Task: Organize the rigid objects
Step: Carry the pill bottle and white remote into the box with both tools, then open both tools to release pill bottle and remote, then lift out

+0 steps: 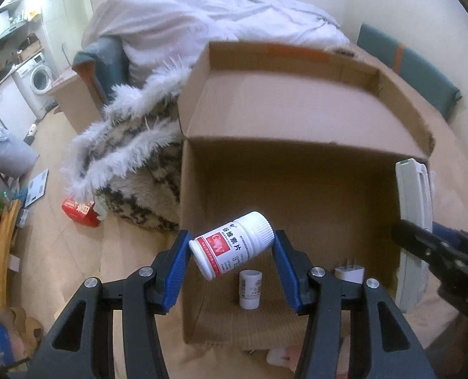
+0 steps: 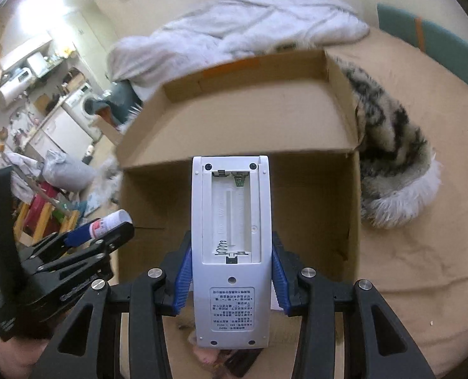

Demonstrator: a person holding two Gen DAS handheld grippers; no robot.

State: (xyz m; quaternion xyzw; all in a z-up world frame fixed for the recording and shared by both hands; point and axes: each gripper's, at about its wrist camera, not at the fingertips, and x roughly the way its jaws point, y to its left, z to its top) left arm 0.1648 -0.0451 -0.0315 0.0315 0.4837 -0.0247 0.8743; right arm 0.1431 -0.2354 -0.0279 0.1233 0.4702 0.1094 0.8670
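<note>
My left gripper (image 1: pixel 232 246) is shut on a white pill bottle (image 1: pixel 234 244) with a red label, held tilted over the near edge of an open cardboard box (image 1: pixel 297 120). Inside the box stand a small white bottle (image 1: pixel 250 289) and a white plug adapter (image 1: pixel 350 273). My right gripper (image 2: pixel 230 271) is shut on a white remote control (image 2: pixel 230 240), back side up with its battery bay open, above the same box (image 2: pixel 234 117). The remote also shows at the right of the left wrist view (image 1: pixel 412 208). The left gripper and pill bottle (image 2: pixel 110 221) show at the left of the right wrist view.
The box sits on a bed with a tan sheet (image 2: pixel 423 221). A white fluffy coat (image 1: pixel 202 22) and a patterned furry blanket (image 1: pixel 139 164) lie beside it. A red package (image 1: pixel 80 210) lies on the floor; a washing machine (image 1: pixel 39 77) stands far left.
</note>
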